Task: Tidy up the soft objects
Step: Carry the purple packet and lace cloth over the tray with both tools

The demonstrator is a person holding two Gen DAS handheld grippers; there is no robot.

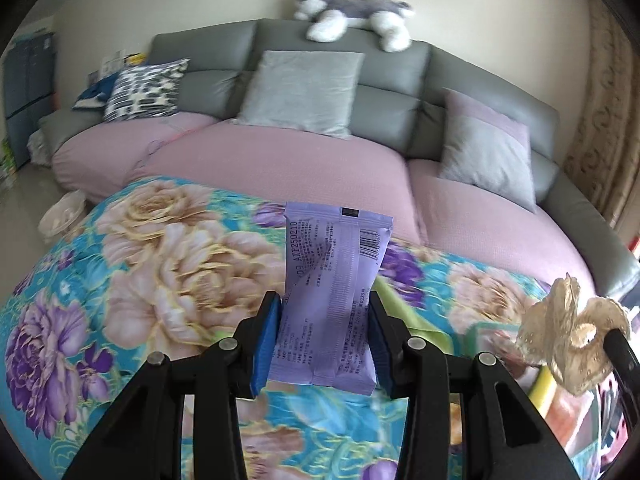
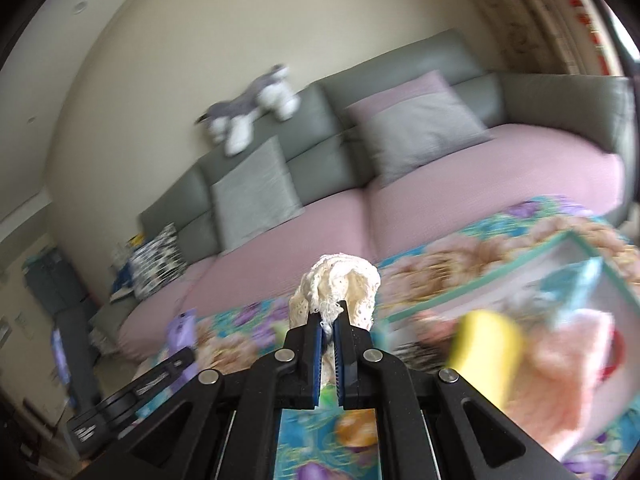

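Purple packet (image 1: 332,300) stands upright between the blue pads (image 1: 266,344) of the left gripper (image 1: 325,340), pinched at its lower half, barcode and print facing out, held above the floral cloth (image 1: 160,264). Cream lace piece (image 2: 340,288) is bunched up in the right gripper (image 2: 329,332), whose jaws are pressed nearly together on a thin fold of it; the same lace shows at the right edge of the left view (image 1: 568,332), well right of the packet. Floral cloth covers the table in front of a grey sofa (image 1: 304,64) with a pink seat cover (image 1: 280,152). On the sofa: a patterned black-and-white cushion (image 1: 144,88) at the left, a grey cushion (image 1: 300,92) in the middle, a pink-and-grey cushion (image 1: 488,148) at the right. Plush husky (image 1: 352,12) lies on top of the sofa back. Right view is blurred; a clear box with teal rim (image 2: 560,276) sits on the cloth to the right, with a yellow item (image 2: 488,344) and a peach fluffy item (image 2: 576,376) by it, unclear whether inside or in front.
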